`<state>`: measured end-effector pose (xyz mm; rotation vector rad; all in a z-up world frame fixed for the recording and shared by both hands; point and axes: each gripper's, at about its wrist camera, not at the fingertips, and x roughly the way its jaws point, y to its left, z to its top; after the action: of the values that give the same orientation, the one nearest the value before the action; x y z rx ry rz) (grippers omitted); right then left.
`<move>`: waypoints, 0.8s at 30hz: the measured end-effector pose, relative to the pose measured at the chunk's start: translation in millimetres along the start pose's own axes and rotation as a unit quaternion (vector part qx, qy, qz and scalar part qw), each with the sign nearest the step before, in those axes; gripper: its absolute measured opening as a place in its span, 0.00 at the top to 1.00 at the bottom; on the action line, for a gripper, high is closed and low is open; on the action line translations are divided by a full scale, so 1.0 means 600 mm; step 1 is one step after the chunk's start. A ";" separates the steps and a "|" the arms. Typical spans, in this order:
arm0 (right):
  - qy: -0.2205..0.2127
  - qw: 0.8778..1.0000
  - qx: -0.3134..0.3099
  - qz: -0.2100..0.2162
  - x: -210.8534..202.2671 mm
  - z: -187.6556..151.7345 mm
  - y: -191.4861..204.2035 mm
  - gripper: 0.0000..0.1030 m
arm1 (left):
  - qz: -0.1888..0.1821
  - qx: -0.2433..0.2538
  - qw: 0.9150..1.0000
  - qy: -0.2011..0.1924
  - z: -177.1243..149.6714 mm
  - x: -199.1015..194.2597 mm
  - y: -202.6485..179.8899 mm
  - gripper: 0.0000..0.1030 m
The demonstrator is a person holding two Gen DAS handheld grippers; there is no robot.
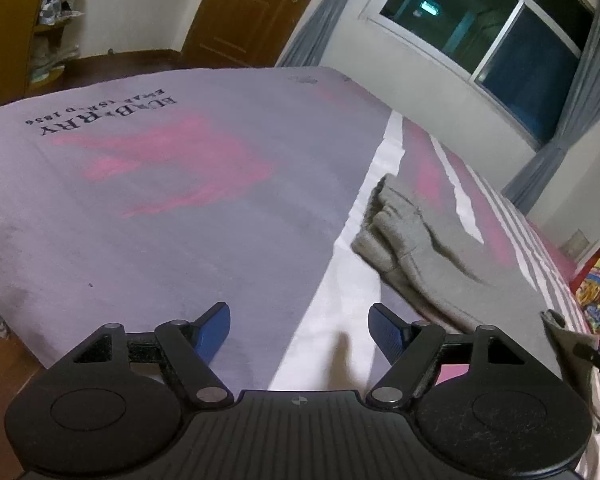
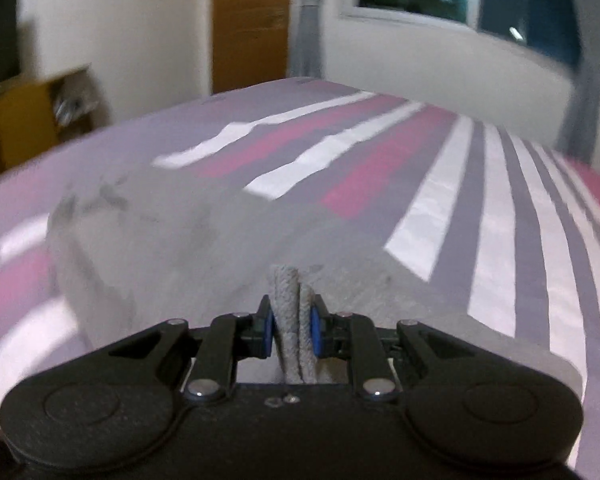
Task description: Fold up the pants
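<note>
Right black two-finger gripper (image 2: 292, 330) clamped on a bunched ribbed edge of the soft grey knit pants (image 2: 220, 240), lifted so the cloth drapes away over the grey, pink and white striped bedspread (image 2: 496, 240), probably to carry one end across for a fold. Left black two-finger gripper (image 1: 299, 330) spread wide and empty, blue pads (image 1: 216, 326) over bare bedspread (free, apparently, for a fresh hold). Pants lying just right of it, partly flat on the bed.
</note>
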<state>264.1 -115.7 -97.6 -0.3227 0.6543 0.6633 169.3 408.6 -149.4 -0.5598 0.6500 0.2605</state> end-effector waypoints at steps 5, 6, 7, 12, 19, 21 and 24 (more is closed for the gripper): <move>0.002 0.998 -0.069 -0.005 -0.010 -0.014 0.043 0.84 | -0.002 -0.002 1.000 0.005 -0.006 0.005 0.009 0.26; 0.004 0.997 -0.078 -0.004 -0.011 -0.016 0.048 0.83 | -0.001 -0.001 1.000 0.006 -0.009 0.004 0.008 0.26; 0.007 0.996 -0.086 -0.003 -0.012 -0.017 0.052 0.83 | 0.000 0.000 1.000 0.007 -0.010 0.005 0.007 0.25; 0.041 0.997 -0.061 0.028 0.005 -0.024 0.071 0.67 | 0.004 0.004 1.000 0.010 -0.015 0.005 -0.003 0.21; -0.044 0.997 0.053 0.032 -0.073 -0.038 0.062 0.83 | -0.020 0.022 0.999 0.017 -0.014 0.010 -0.059 0.20; -0.055 0.995 0.085 0.007 -0.099 -0.052 0.039 0.83 | -0.041 0.034 0.998 0.021 -0.014 0.014 -0.091 0.20; -0.027 0.997 0.075 -0.014 -0.105 -0.069 0.012 0.78 | -0.070 0.059 0.995 0.028 -0.017 0.027 -0.147 0.20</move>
<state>202.8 -158.8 -88.2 -0.1744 0.6425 0.5907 211.4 331.2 -130.4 -0.4988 0.6736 0.0752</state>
